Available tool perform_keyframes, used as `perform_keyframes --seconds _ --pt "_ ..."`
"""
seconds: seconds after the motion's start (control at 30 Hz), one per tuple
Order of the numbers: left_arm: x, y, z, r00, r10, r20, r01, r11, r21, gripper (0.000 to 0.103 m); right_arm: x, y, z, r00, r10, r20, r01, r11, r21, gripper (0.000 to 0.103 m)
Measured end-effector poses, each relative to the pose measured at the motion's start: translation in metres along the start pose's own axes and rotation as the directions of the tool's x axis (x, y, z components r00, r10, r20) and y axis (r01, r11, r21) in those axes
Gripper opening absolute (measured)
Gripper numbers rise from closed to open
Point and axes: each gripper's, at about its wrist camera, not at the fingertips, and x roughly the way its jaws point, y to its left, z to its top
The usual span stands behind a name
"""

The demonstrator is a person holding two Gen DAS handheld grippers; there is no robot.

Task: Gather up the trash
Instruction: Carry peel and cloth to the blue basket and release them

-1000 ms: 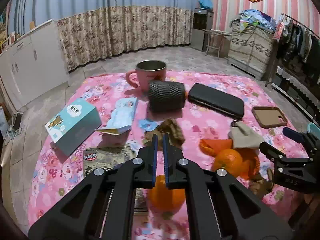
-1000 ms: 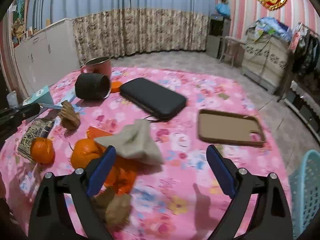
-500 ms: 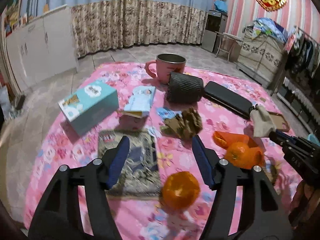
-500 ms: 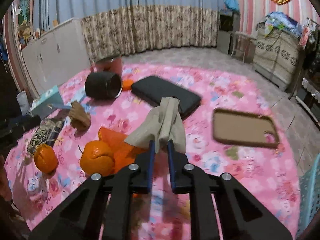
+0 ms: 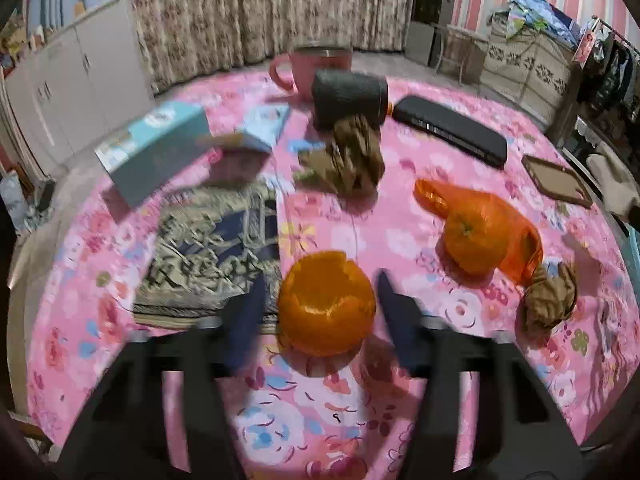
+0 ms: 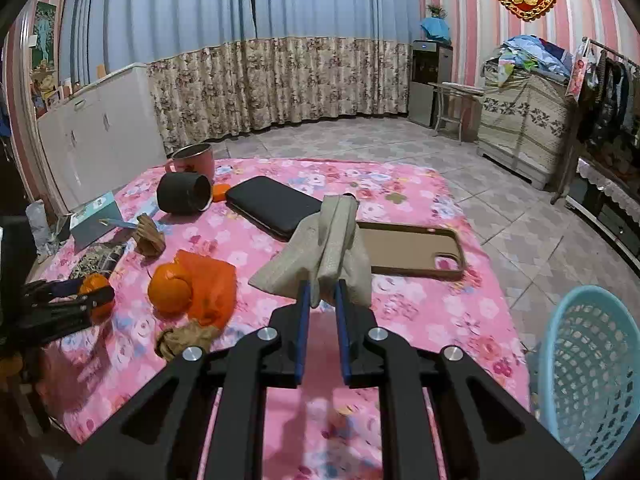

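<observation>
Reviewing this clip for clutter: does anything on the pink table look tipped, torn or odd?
Yes. The dark ribbed cup lies tipped on its side beside the upright pink mug, and the orange between the left gripper's fingers has a ragged, partly peeled top.

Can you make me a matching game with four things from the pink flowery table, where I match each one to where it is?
Things:
1. crumpled beige paper napkin
2. peeled orange skin ball
3. flat brown phone case
4. light blue plastic mesh basket

Places:
A. lying flat on the tablecloth, beyond the napkin
B. between the left gripper fingers, which have just been closing
C. beside the table, off its right edge
D. pinched in the right gripper, lifted off the table

Pairs: 1-D, 2-B, 3-A, 4-C
</observation>
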Motion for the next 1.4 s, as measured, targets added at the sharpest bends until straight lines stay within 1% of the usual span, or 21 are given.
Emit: perform_keyframes --seconds 0.1,0.27,0.43,0.5,0.6,0.7,0.73,0.8,0.93,1.07,1.17,1.3,1.4 --pt "-0.003 -0.003 0.0 1.0 0.006 0.014 -0.006 1.0 0.022 0.039 -0.006 -0.007 -0.004 1.0 -0.003 0.003 0.003 1.0 0.011 0.013" --pt "-0.017 -0.014 0.007 0.999 0.002 0.053 -0.004 0.999 0.041 0.037 -0.026 -0.02 -0.004 0.999 -0.02 0.037 0.019 1.0 0.012 0.013" --pt "-0.051 -0.044 0.02 0.989 0.005 0.151 -0.017 0.997 0.078 0.037 -0.056 -0.046 -0.001 0.994 -0.051 0.092 0.048 0.998 0.039 0.013" --pt "-0.063 -0.057 0.026 0.983 -0.018 0.182 0.003 0.997 0.082 0.037 -0.065 -0.055 0.0 0.993 -0.064 0.104 0.059 0.997 0.051 0.013" --pt "-0.086 -0.091 0.035 0.966 -0.082 0.243 0.055 0.992 0.116 0.037 -0.081 -0.073 0.0 0.988 -0.093 0.12 0.085 0.994 0.07 0.013" --pt "-0.096 -0.125 0.037 0.954 -0.123 0.275 0.079 0.983 0.165 0.037 -0.091 -0.092 -0.003 0.985 -0.127 0.119 0.117 0.989 0.09 0.013" --pt "-0.098 -0.142 0.038 0.949 -0.147 0.279 0.096 0.978 0.187 0.037 -0.094 -0.101 -0.006 0.983 -0.141 0.117 0.13 0.987 0.098 0.013" --pt "-0.098 -0.162 0.038 0.946 -0.18 0.269 0.125 0.97 0.21 0.037 -0.098 -0.119 -0.011 0.98 -0.171 0.103 0.158 0.98 0.123 0.013" --pt "-0.094 -0.215 0.036 0.938 -0.249 0.239 0.183 0.946 0.268 0.037 -0.107 -0.152 -0.024 0.969 -0.236 0.074 0.221 0.96 0.171 0.013" --pt "-0.093 -0.261 0.03 0.927 -0.298 0.228 0.217 0.922 0.321 0.037 -0.117 -0.188 -0.038 0.948 -0.316 0.041 0.301 0.93 0.209 0.013" --pt "-0.092 -0.296 0.024 0.918 -0.334 0.213 0.243 0.9 0.362 0.037 -0.121 -0.212 -0.047 0.94 -0.341 0.019 0.325 0.911 0.252 0.013" --pt "-0.086 -0.334 0.017 0.908 -0.38 0.176 0.289 0.872 0.395 0.037 -0.122 -0.231 -0.055 0.932 -0.361 -0.004 0.349 0.897 0.27 0.013" --pt "-0.085 -0.362 0.014 0.897 -0.413 0.158 0.317 0.85 0.42 0.037 -0.121 -0.242 -0.063 0.928 -0.371 -0.02 0.361 0.889 0.282 0.013"
